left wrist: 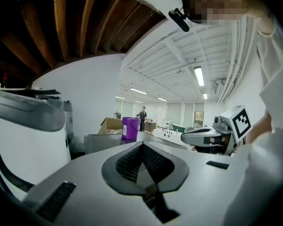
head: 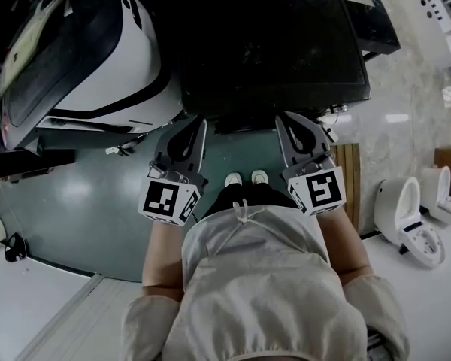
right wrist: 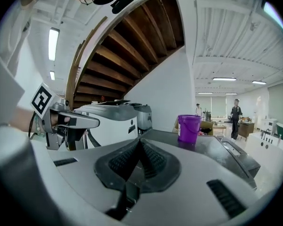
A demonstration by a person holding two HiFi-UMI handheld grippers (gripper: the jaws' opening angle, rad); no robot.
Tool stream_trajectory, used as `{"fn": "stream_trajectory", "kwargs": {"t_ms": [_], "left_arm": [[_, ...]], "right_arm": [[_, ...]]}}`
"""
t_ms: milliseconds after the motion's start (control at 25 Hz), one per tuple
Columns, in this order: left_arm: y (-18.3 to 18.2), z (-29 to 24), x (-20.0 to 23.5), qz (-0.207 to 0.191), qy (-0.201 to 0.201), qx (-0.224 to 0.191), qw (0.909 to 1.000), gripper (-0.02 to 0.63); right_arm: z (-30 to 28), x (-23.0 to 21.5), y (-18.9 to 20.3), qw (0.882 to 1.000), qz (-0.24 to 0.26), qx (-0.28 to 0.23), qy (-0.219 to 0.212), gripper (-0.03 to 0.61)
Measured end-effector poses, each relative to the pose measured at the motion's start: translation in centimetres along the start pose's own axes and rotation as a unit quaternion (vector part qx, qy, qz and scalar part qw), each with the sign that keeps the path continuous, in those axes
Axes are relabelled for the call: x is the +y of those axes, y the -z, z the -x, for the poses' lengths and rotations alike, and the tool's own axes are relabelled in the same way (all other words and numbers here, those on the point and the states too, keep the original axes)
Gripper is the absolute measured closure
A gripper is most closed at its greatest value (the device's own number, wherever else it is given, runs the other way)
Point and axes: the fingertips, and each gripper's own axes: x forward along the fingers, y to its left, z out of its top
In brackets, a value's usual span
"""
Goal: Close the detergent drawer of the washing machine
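Observation:
Seen from the head view, I stand facing a dark-topped washing machine (head: 270, 51); I cannot make out its detergent drawer in any view. My left gripper (head: 201, 128) and right gripper (head: 280, 122) are held side by side close to my body, their tips just short of the machine's front edge and touching nothing. In the left gripper view the left gripper (left wrist: 142, 145) has its ribbed pads pressed together with nothing between them. The right gripper (right wrist: 139, 141) looks the same in its own view, with the machine's dark top (right wrist: 217, 157) beyond it.
A purple bucket (right wrist: 188, 127) stands on the machine's top. A white and black machine (head: 98, 59) sits to the left. White toilets (head: 410, 220) and a wooden board (head: 349, 171) are at the right. Wooden stairs (right wrist: 127, 46) rise overhead, and people (right wrist: 236, 112) stand far off.

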Motion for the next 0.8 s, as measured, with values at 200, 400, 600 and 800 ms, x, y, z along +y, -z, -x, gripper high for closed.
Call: {"fn": "stream_trajectory", "kwargs": {"t_ms": [200,400,600,800], "left_arm": [[-4.2,1.0,-0.2,-0.029,-0.014,-0.019,0.9993,0.595],[-7.0,2.1,-0.5,-0.057,-0.019,-0.038,0.9975,0.595],[-7.3,2.6,-0.8,-0.069,-0.018,-0.024,0.9972,0.595],[-6.6,2.6,-1.6,-0.062,-0.011,-0.015,0.9979,0.595]], "right_arm": [[1.7,-0.7,-3.7,0.999,0.017,-0.043,0.013,0.574],[2.8,-1.4,-5.6,0.998,0.025,-0.063,0.017,0.574],[3.3,-1.8,-5.9,0.997,0.017,-0.073,0.033,0.577],[3.2,-0.8,-5.9,0.996,0.038,-0.071,0.028,0.578]]}}
